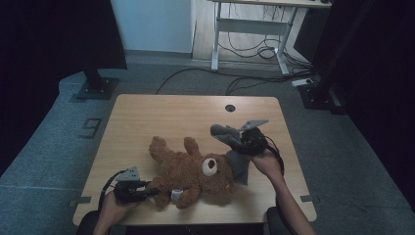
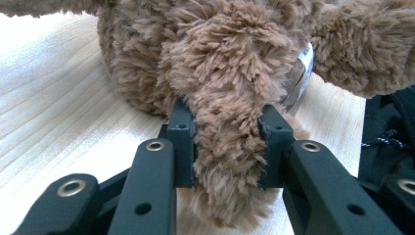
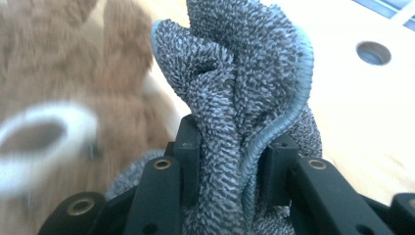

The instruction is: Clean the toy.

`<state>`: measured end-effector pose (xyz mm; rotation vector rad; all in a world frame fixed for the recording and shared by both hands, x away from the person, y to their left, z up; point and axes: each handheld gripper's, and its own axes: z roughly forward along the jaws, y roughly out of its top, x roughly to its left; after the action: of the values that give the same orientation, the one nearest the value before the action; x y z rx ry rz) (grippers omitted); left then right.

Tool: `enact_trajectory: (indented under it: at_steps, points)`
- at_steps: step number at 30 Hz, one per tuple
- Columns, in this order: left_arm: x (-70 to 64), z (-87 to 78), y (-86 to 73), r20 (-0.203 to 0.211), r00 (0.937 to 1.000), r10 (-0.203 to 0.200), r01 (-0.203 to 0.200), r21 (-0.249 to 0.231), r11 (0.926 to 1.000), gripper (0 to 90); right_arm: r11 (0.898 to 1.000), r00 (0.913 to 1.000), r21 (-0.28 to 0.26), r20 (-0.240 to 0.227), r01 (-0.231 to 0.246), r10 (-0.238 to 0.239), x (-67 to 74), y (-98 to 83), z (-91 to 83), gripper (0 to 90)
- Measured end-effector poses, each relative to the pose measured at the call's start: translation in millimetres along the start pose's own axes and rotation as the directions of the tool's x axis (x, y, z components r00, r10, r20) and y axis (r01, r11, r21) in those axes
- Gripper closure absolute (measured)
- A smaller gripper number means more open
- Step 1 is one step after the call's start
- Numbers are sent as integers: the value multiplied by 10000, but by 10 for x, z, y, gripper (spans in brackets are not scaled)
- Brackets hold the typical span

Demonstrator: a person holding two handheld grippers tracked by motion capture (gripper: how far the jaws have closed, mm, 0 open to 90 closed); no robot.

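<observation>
Two grips — your left gripper (image 2: 226, 142) clamps the brown teddy bear's (image 1: 193, 171) limb low on the wooden table (image 1: 147, 112); your right gripper (image 3: 235, 161) pinches a bunched grey cloth (image 3: 244, 73) beside the bear's head.

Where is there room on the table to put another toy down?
The far strip of the table, beyond the teddy bear, is bare up to the round hole. The left edge is bare too. It is crowded in front, where the claws hold the bear and the grey cloth.
</observation>
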<state>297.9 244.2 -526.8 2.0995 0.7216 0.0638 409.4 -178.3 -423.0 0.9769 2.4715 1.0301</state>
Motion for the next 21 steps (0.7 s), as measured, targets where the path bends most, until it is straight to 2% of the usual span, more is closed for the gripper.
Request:
enact_trajectory:
  at_steps: [5,11,15,21]
  points:
    - [-4,-1,3,-31,10000,40,-40,29,10000,658,9980,9986,567,-451,287,-261,70,284,378,667]
    - [-8,2,4,-61,10000,62,-62,25,10000,658,9891,9919,1339,-1185,606,-448,188,333,865,670]
    - [-10,7,6,-75,10000,56,-56,38,10000,659,9851,9847,1591,-1702,653,-378,242,292,1019,673]
    - [-11,15,3,-70,10000,17,-17,28,10000,659,9843,9768,1716,-2140,423,-47,237,231,1080,677]
